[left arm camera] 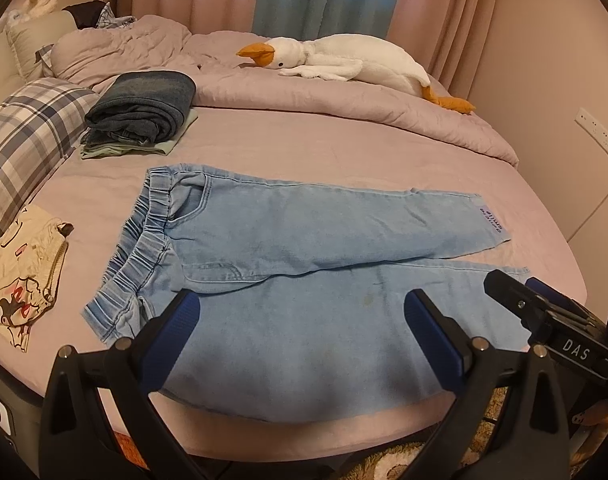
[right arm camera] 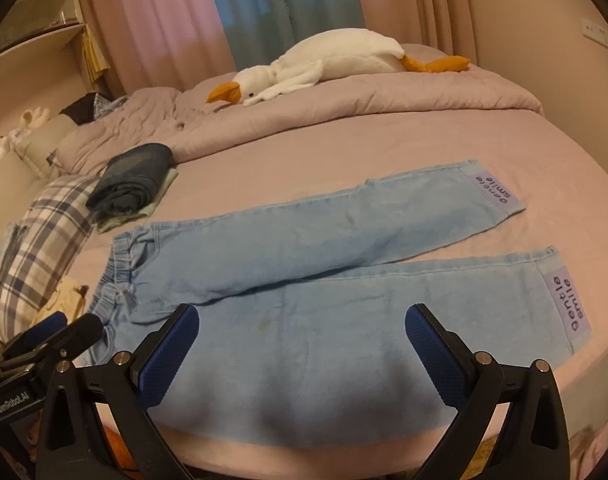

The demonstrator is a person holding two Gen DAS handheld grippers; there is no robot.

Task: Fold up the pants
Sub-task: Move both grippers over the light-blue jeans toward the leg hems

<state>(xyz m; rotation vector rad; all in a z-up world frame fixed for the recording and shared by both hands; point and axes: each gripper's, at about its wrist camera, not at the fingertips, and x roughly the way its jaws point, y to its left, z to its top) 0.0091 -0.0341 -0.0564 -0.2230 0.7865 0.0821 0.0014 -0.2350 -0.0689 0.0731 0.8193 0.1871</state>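
1. The light blue pants (left arm camera: 304, 248) lie flat on the bed (left arm camera: 344, 148), on the pink sheet, near the front edge. The elastic waist is at the left and the two legs run to the right.
2. The far leg lies a little over the near leg close to the crotch; toward the cuffs the legs are apart. Each cuff has a purple label (right arm camera: 568, 304) with the words "gentle smile".
3. The left tool (left arm camera: 300, 320) hovers over the near leg, its two blue pads wide apart, holding nothing.
4. The right tool (right arm camera: 302, 332) is also above the near leg, more to the right, with its pads wide apart and empty. In the left wrist view it shows at the right edge, just beside the near cuff.
5. A stack of folded dark clothes (left arm camera: 144, 108) sits on the bed, far left of the pants.
6. A plaid pillow (left arm camera: 28, 132) is at the left, and a cream printed garment (left arm camera: 20, 276) lies near it.
7. A white plush goose (left arm camera: 344, 60) lies on the crumpled blanket (left arm camera: 304, 96) at the far side.
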